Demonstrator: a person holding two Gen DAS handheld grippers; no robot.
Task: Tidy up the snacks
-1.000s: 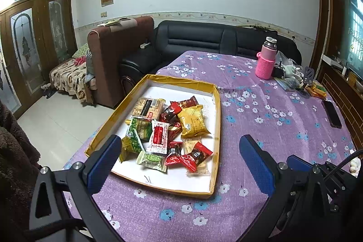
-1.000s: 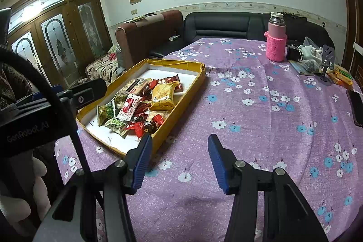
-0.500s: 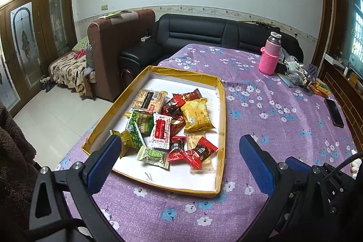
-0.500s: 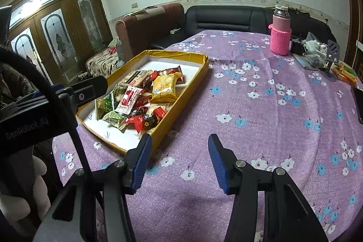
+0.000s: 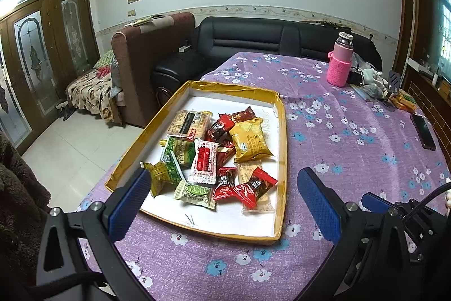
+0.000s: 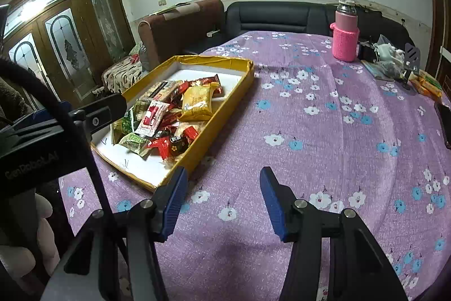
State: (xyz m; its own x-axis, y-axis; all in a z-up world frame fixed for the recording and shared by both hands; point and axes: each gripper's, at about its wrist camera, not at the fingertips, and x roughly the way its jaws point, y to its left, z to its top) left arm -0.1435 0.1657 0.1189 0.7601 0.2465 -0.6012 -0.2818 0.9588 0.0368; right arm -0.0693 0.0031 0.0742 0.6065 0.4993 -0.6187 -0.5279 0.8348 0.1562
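**A:** Where are the two grippers, and what are they doing?

**B:** Nearest the camera, the left gripper [image 5: 225, 202] hangs tilted down over the near end of the tray [image 5: 282, 148], its blue pads spread wide with nothing between them. The right gripper [image 6: 222, 202] hangs beside it over bare purple tablecloth [image 6: 324, 131], just off the tray's near right corner. Its pads stand partly apart and hold nothing.

**A:** How much room is there to move?

**B:** The tray's low yellow walls close it in on all four sides. To its right, the cloth lies open all the way across. The table's left edge runs just beside the tray.

**A:** And the snacks?

**B:** The snack packets [image 5: 220, 154] lie heaped in the tray's near half; its white far half is bare. The tray's long axis runs away from the grippers toward the black sofa [image 5: 253, 38]. A pink bottle [image 5: 341, 64] stands upright at the far right.
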